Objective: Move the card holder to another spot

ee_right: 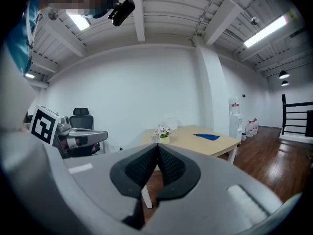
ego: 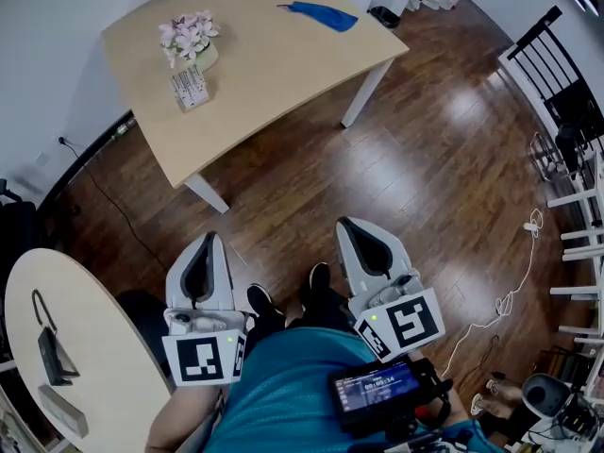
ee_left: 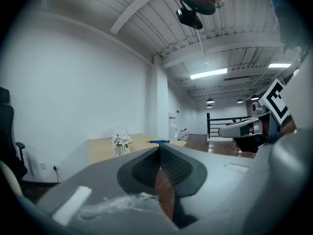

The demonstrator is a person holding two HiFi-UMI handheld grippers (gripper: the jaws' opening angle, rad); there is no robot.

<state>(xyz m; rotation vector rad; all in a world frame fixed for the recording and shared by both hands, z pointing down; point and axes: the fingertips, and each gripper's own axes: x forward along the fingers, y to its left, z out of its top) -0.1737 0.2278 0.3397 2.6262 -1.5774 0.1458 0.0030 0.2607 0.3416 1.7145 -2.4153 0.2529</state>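
we spot the card holder (ego: 190, 87) on the worktop (ego: 274, 74) beside potted pink flowers (ego: 189, 34), our left gripper (ego: 209, 242) and right gripper (ego: 347, 226) waist-high, jaws pressed together, empty

No legible text. Small screen (ego: 375, 388) just behind right gripper (ego: 347, 225): row of digits, too blurred to read. Card holder (ego: 190, 88), far ahead of left gripper (ego: 209, 240): print too small to read.

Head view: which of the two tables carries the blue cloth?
The rectangular light wooden table, ahead; the rounded pale table at the left carries none.
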